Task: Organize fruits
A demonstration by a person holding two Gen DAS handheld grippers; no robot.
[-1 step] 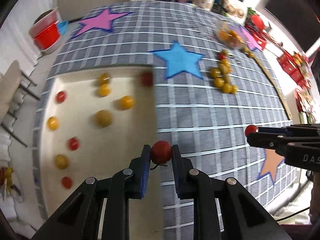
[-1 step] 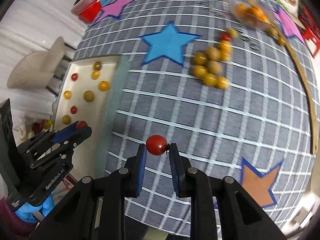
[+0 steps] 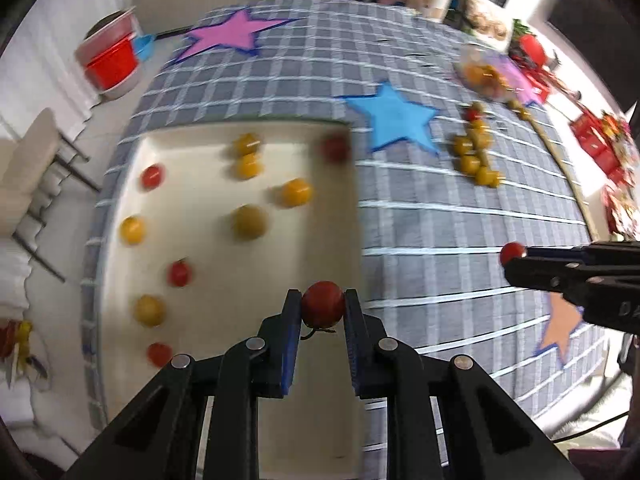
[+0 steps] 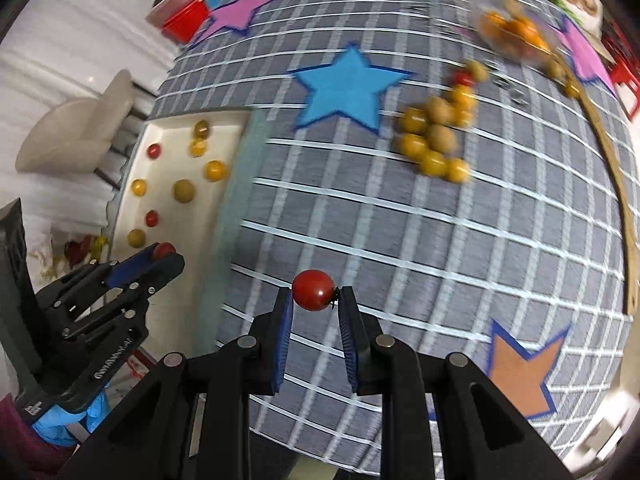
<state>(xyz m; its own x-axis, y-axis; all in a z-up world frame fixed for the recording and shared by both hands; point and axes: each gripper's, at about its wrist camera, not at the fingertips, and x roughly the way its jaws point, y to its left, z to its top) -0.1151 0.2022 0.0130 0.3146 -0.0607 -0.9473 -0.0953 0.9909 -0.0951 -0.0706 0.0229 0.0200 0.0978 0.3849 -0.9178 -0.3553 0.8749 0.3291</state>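
My left gripper (image 3: 322, 305) is shut on a red cherry tomato (image 3: 322, 303) and holds it above the near right part of the cream tray (image 3: 224, 280), which holds several red and yellow tomatoes. My right gripper (image 4: 314, 294) is shut on another red cherry tomato (image 4: 313, 289) above the grey checked cloth (image 4: 400, 240), right of the tray (image 4: 160, 184). A cluster of yellow tomatoes (image 4: 436, 140) lies on the cloth beyond a blue star (image 4: 346, 88). The right gripper also shows in the left wrist view (image 3: 516, 254), the left gripper in the right wrist view (image 4: 160, 254).
A clear bowl of orange fruit (image 4: 516, 34) stands at the far right by a wooden strip (image 4: 624, 200). A red container (image 3: 110, 60) sits off the table's far left corner. A chair (image 3: 28, 160) stands on the left. Red clutter (image 3: 600, 140) lies at the right.
The left gripper has moved left, from over the tray's right edge to over the tray itself. The right gripper has held about the same place.
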